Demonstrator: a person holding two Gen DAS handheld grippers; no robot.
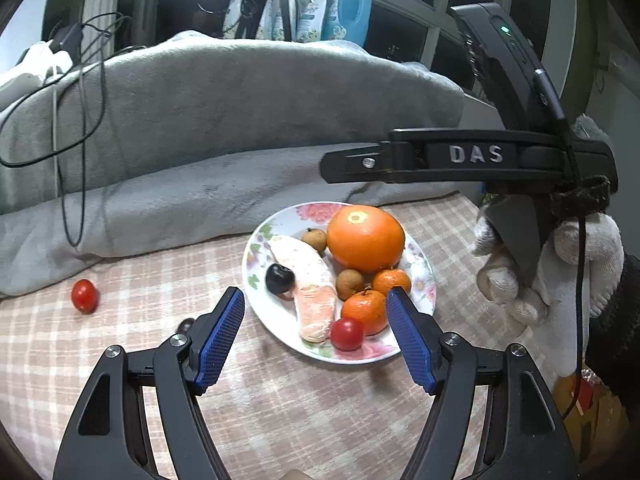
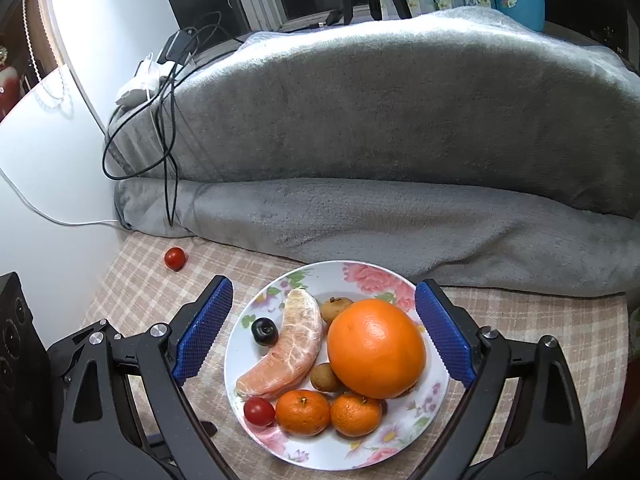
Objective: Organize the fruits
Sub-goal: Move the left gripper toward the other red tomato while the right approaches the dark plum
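Observation:
A flowered plate [image 2: 400,446] [image 1: 262,236] on the checked cloth holds a large orange [image 2: 376,348] [image 1: 365,238], a peeled pomelo segment [image 2: 288,352], a dark cherry [image 2: 264,331], two brown longans, two mandarins [image 2: 303,412] and a cherry tomato [image 2: 259,411]. A second cherry tomato [image 1: 84,296] [image 2: 175,258] lies alone on the cloth to the left. My right gripper [image 2: 324,286] hangs open over the plate, its blue pads either side of the fruit. My left gripper [image 1: 315,294] is open at the plate's near edge. Neither holds anything.
A grey blanket [image 2: 380,120] rises right behind the plate, with black cables [image 2: 168,128] and a charger draped on its left end. Bottles and pouches line the window sill. A gloved hand [image 1: 560,264] holds the right gripper's body. A black speaker [image 2: 16,340] stands at the left.

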